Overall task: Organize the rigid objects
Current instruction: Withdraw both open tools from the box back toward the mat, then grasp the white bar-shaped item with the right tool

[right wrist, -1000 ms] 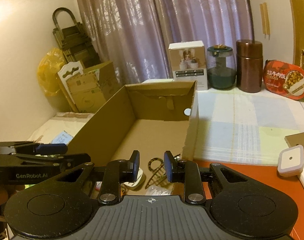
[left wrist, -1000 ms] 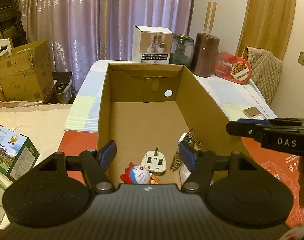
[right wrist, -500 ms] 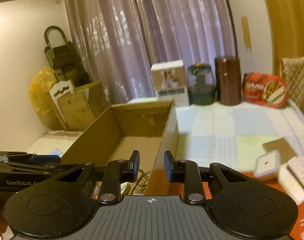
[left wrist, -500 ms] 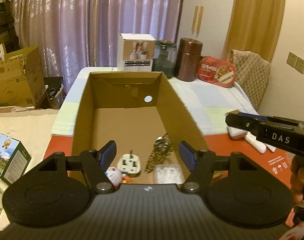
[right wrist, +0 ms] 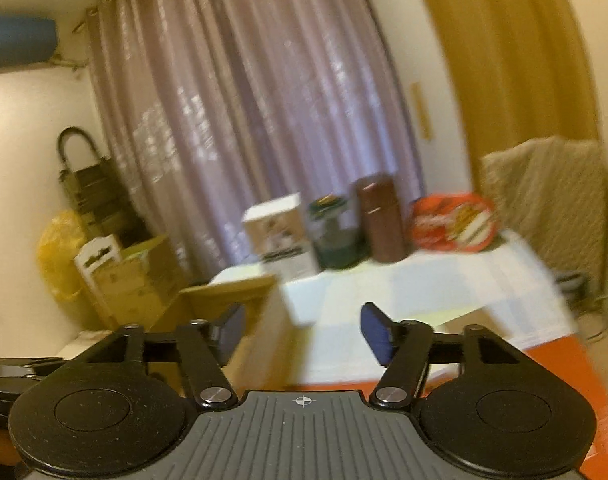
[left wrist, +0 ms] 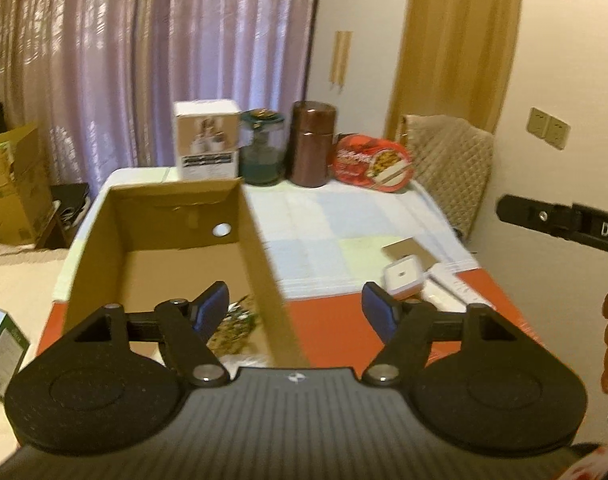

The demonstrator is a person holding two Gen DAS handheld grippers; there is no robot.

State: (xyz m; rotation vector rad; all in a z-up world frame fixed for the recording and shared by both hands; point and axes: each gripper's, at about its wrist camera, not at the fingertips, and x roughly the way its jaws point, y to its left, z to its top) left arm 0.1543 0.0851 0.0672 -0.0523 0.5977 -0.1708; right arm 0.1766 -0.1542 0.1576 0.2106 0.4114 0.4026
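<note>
An open cardboard box (left wrist: 259, 264) stands on the table; a gold patterned object (left wrist: 233, 326) lies in its near end. My left gripper (left wrist: 295, 312) is open and empty, straddling the box's right wall near its front. A white square device (left wrist: 402, 278) and a white remote (left wrist: 450, 294) lie on the table to the right. My right gripper (right wrist: 301, 330) is open and empty, raised over the box's right wall (right wrist: 263, 344); that view is blurred. The right gripper's side shows at the left wrist view's right edge (left wrist: 560, 224).
At the table's back stand a white product box (left wrist: 207, 140), a green jar (left wrist: 261, 148), a brown canister (left wrist: 314, 144) and a red food tub (left wrist: 374, 164). A quilted chair back (left wrist: 448, 164) is at the right. Cardboard boxes (left wrist: 11, 184) sit left.
Both grippers have swung right and up, away from the box interior. The right gripper has opened from nearly shut to wide. The plug and toy in the box have left view.
</note>
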